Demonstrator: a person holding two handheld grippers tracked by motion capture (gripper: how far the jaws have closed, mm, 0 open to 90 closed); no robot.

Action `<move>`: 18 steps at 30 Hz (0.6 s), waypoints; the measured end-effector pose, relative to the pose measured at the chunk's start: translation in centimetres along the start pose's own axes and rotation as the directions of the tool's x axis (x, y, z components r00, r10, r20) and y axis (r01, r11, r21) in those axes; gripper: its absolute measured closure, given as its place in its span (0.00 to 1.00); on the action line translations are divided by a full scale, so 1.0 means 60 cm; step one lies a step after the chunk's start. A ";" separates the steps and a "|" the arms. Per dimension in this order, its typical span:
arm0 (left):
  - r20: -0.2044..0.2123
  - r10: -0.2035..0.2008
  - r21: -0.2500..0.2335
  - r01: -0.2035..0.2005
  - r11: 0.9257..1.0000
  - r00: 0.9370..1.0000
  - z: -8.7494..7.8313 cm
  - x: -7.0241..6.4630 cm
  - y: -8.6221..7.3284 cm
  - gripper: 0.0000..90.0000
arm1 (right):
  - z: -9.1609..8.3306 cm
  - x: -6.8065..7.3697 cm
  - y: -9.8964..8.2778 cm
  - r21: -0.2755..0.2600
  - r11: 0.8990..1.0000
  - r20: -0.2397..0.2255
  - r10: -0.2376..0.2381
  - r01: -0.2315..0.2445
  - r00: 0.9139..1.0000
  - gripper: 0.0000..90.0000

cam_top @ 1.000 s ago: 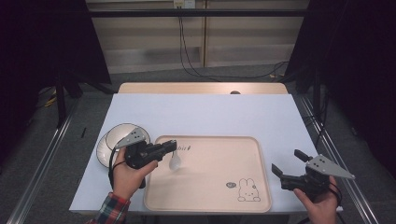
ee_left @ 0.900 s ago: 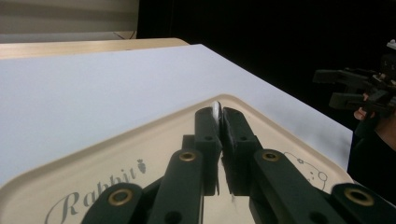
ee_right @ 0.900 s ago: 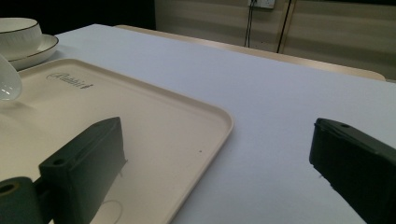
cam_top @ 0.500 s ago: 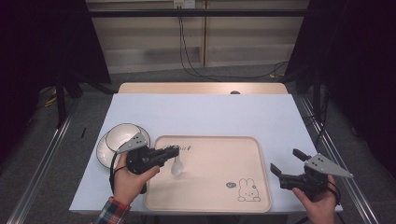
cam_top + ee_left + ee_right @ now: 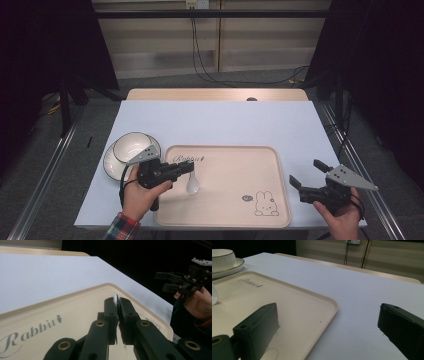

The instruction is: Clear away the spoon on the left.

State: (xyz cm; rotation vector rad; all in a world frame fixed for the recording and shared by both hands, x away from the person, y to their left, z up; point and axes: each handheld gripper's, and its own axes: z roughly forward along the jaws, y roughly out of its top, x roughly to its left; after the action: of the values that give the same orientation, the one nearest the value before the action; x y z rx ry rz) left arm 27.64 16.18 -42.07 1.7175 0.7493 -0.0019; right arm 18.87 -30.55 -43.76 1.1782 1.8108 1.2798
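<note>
My left gripper (image 5: 184, 169) was pinched shut on the white spoon's (image 5: 192, 184) handle, bowl end down over the tray (image 5: 235, 200); w/ such a thin edge-grip it could've swivelled or slipped out. Right gripper (image 5: 309, 176) hung wide open, empty, by the desk (image 5: 225, 120) edge. The left gripper view showed just a sliver of handle between the jaws, while the high view showed the spoon bowl plus the dish stack (image 5: 131, 147).

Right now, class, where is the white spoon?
In the high view, the white spoon is over the tray's left part, its handle clamped in the left tongs.
</note>
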 end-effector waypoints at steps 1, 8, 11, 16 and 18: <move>-0.012 0.008 0.002 -0.008 1.000 1.000 0.000 0.001 0.001 0.94 | 0.000 0.000 0.000 0.001 1.000 0.000 0.000 0.000 1.000 0.03; -0.033 0.033 -0.002 -0.033 0.999 0.999 0.008 0.017 0.003 0.91 | -0.004 0.000 -0.002 0.004 1.000 0.005 0.003 -0.003 1.000 0.03; -0.039 0.042 -0.001 -0.042 0.999 0.998 0.012 0.022 0.003 0.90 | -0.007 -0.002 -0.003 0.005 1.000 0.009 0.009 -0.009 1.000 0.03; -0.071 0.067 0.022 -0.066 0.998 0.995 0.023 0.040 -0.001 0.88 | -0.011 -0.004 -0.005 0.005 1.000 0.010 0.006 -0.006 1.000 0.03; -0.076 0.068 0.028 -0.066 0.997 0.995 0.026 0.045 -0.001 0.87 | -0.012 -0.004 -0.005 0.005 1.000 0.015 0.017 -0.017 1.000 0.03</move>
State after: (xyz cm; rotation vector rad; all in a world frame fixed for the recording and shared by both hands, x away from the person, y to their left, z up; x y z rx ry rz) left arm 30.34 16.11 -43.65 1.7743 0.7501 0.1018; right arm 18.22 -31.07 -43.81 1.2056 1.7977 1.2732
